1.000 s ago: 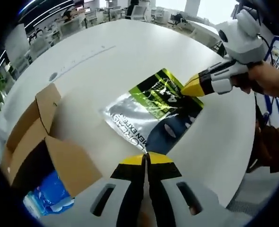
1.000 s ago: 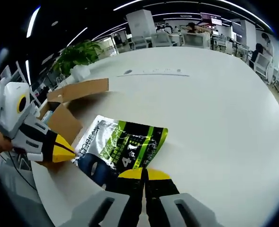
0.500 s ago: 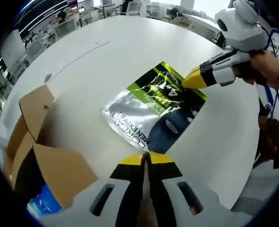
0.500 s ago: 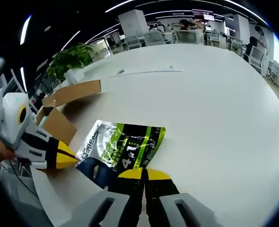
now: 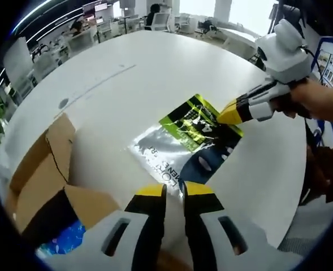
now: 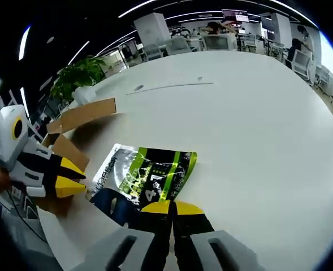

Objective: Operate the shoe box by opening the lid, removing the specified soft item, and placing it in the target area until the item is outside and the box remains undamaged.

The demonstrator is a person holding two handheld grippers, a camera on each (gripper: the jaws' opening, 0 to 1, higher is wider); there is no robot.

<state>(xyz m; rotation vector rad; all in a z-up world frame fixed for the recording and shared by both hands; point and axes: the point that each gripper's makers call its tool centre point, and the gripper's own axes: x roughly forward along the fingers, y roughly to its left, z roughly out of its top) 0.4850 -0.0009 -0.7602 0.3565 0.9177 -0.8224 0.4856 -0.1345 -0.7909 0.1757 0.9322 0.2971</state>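
Note:
A soft foil package (image 5: 183,141), silver, green and dark blue, lies flat on the white table (image 5: 126,68). My left gripper (image 5: 174,191) stands open just short of the package's dark blue end, its jaws slightly apart. My right gripper (image 5: 227,112) comes in from the right, shut on the package's green corner. In the right gripper view the package (image 6: 143,172) lies ahead of the shut right gripper (image 6: 172,208), and the left gripper (image 6: 70,176) is open at its far end. The open cardboard shoe box (image 5: 39,169) sits at the left with a blue item (image 5: 64,245) inside.
A hand (image 5: 321,101) holds the right gripper. The box's raised flap (image 6: 81,113) stands behind the package. The table's edge curves close on the right (image 5: 290,186). A potted plant (image 6: 84,70) and office chairs stand beyond the table.
My left gripper has opened and let go of the package's dark blue end, drawing back a little. The right gripper stays shut on the green corner.

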